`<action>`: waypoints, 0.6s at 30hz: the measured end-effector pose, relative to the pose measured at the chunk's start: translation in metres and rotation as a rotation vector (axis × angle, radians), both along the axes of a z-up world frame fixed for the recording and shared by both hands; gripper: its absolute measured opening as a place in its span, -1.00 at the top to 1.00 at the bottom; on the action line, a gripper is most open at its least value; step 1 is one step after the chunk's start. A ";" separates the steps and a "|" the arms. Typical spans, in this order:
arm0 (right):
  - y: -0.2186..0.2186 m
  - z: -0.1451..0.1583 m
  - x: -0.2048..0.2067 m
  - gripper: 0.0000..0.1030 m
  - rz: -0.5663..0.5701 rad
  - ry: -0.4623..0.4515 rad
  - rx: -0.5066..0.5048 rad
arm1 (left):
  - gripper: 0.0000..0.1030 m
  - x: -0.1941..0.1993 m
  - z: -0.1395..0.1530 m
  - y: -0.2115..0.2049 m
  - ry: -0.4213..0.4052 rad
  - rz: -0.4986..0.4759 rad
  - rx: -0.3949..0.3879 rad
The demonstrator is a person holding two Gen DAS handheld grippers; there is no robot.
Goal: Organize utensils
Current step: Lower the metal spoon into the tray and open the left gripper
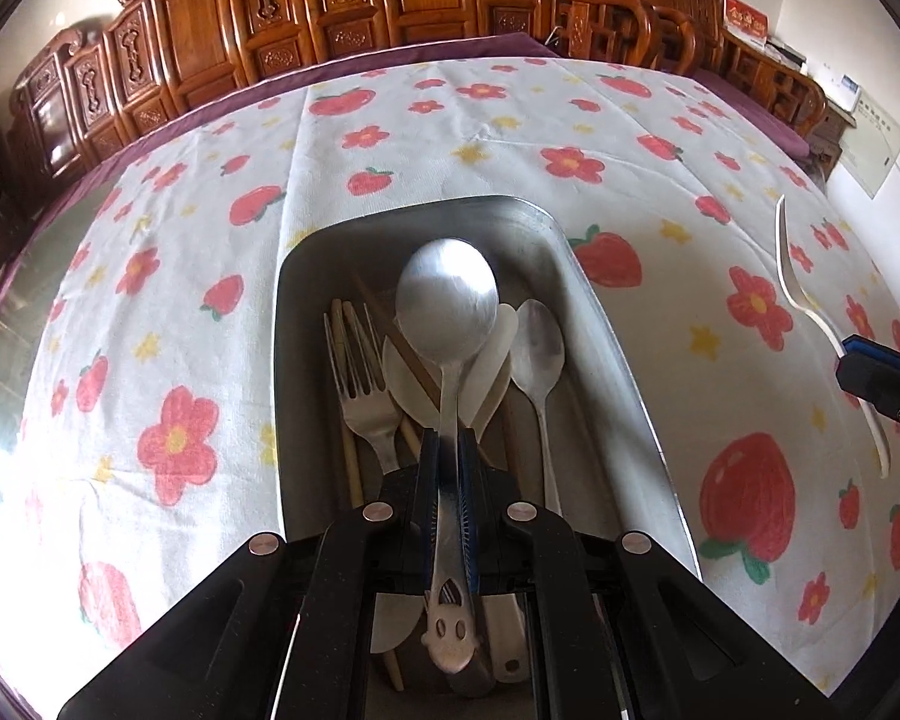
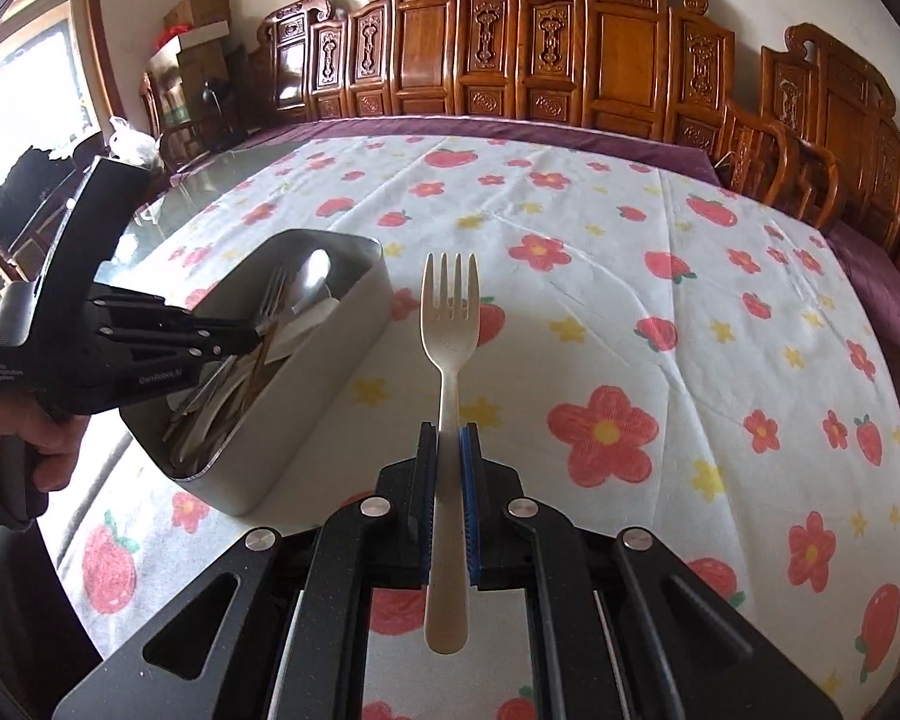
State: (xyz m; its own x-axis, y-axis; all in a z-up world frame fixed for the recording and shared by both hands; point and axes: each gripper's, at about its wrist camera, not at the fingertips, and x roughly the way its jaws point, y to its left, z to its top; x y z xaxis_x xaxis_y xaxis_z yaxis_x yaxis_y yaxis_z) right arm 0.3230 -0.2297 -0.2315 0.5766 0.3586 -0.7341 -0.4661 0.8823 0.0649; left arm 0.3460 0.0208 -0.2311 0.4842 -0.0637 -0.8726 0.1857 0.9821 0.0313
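My left gripper (image 1: 448,438) is shut on the handle of a large metal spoon (image 1: 447,294), bowl forward, over the metal tray (image 1: 606,312). In the tray lie a metal fork (image 1: 360,384), a smaller spoon (image 1: 537,354), chopsticks and pale utensils. My right gripper (image 2: 449,432) is shut on a cream plastic fork (image 2: 450,312), tines forward, held above the cloth to the right of the tray (image 2: 330,354). The left wrist view shows that fork (image 1: 807,306) and the right gripper (image 1: 852,357) at the right edge. The left gripper (image 2: 258,333) reaches into the tray from the left.
A white tablecloth (image 2: 660,312) printed with red flowers and strawberries covers the table. Carved wooden chairs (image 2: 618,42) line its far side. A hand (image 2: 42,444) holds the left gripper's handle at the left edge. Boxes (image 2: 198,18) stand in the far left corner.
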 end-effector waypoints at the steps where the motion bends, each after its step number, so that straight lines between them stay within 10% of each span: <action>1: 0.002 0.001 0.000 0.82 0.003 0.000 0.002 | 0.83 -0.002 0.002 0.001 -0.006 0.001 -0.003; 18: 0.082 0.019 0.000 0.81 0.068 0.047 0.082 | 0.54 -0.047 0.058 0.056 -0.114 0.040 -0.061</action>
